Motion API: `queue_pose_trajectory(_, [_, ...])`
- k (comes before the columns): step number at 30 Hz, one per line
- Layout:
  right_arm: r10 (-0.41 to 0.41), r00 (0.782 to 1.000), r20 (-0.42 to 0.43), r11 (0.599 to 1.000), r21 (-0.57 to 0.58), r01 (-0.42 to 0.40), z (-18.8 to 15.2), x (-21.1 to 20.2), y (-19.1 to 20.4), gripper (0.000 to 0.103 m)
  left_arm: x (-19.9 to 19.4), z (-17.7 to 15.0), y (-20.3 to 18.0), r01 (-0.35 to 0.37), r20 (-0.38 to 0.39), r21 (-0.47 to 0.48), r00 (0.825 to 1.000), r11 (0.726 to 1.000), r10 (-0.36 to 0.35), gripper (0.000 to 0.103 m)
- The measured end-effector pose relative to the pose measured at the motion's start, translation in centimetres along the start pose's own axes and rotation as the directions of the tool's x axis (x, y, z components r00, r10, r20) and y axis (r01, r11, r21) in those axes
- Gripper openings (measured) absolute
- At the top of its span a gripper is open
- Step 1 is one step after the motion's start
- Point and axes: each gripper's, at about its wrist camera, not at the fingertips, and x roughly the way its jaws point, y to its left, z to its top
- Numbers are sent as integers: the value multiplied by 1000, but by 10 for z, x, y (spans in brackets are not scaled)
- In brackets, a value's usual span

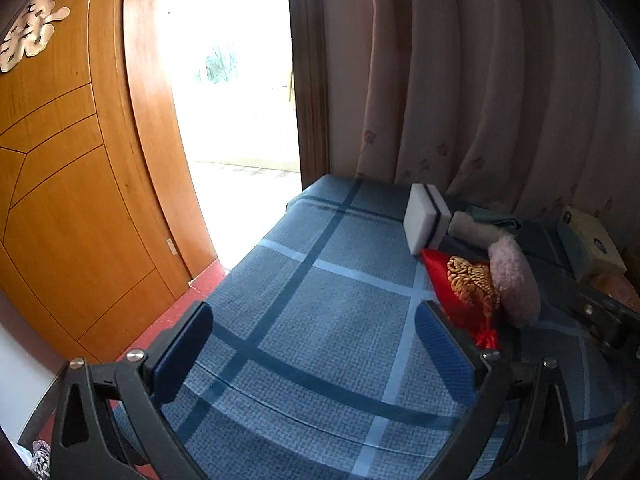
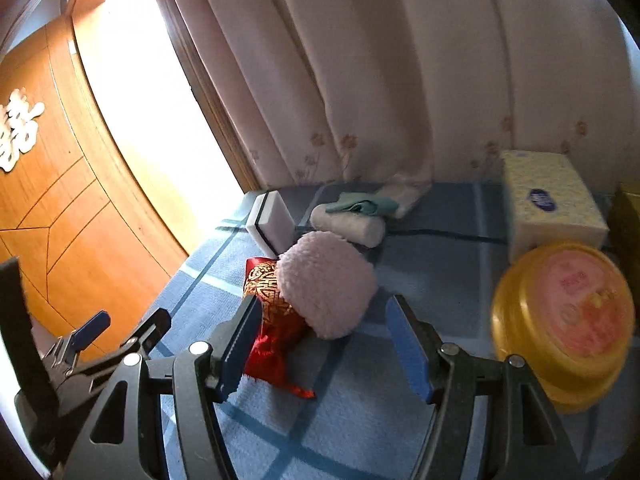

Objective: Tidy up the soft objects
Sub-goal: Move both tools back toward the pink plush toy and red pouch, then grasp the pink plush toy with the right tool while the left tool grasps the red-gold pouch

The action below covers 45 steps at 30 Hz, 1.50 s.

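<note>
Soft objects lay clustered on the blue plaid surface point(image 2: 340, 420). Going left to right, I saw my left tongs point(image 1: 316, 354) spread wide over bare cloth, then the white sponge point(image 2: 270, 220), the red embroidered pouch point(image 2: 268, 320) under the pink fluffy pad point(image 2: 326, 284), my right tongs point(image 2: 320, 346) spread around them, touching neither, and a yellow tub point(image 2: 560, 320).

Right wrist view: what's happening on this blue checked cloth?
A person holds two grippers over a blue checked cloth. The right gripper is open, its fingers either side of a pink fluffy pad that lies partly on a red and gold pouch; nothing is gripped yet. The left gripper is open and empty over bare cloth. A white sponge block and rolled towel lie behind.
</note>
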Motion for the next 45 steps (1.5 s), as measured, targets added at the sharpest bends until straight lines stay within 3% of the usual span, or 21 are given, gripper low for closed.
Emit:
queue_pose_trajectory(5, [-1,999,-48,1000,-14,1,11,26,4,67,8,1,-2,0,-9,11,1000,1000,0,102])
queue_pose_trajectory(12, [13,990,-141,998,61,-4,16,66,-7,67,17,0,-5,-2,-30,22,1000,1000,3,102])
queue_pose_trajectory(18, [23,988,-151,996,85,-10,16,80,-18,66,20,0,-7,0,-43,25,999,1000,1,102])
queue_pose_trajectory(22, [29,987,-158,997,75,-17,14,80,-21,35,22,1,-12,2,-50,32,999,999,-1,102])
queue_pose_trajectory(25, [41,988,-147,996,81,-29,12,72,-25,29,22,2,-17,8,-52,36,999,999,-7,102])
queue_pose_trajectory(31, [44,998,-52,999,23,-43,11,28,-18,29,20,6,-32,25,-46,56,999,998,-22,102])
queue_pose_trajectory(35, [-14,1000,20,1000,-14,15,4,-6,-19,29,23,11,-49,56,-61,71,997,996,-52,102])
queue_pose_trajectory(42, [-79,990,114,997,-16,82,-9,-50,-28,29,45,15,-87,139,-160,68,979,988,-127,94])
queue_pose_trajectory(45, [-95,987,127,995,-17,98,-12,-57,-31,29,57,12,-101,109,-212,76,973,991,-91,87])
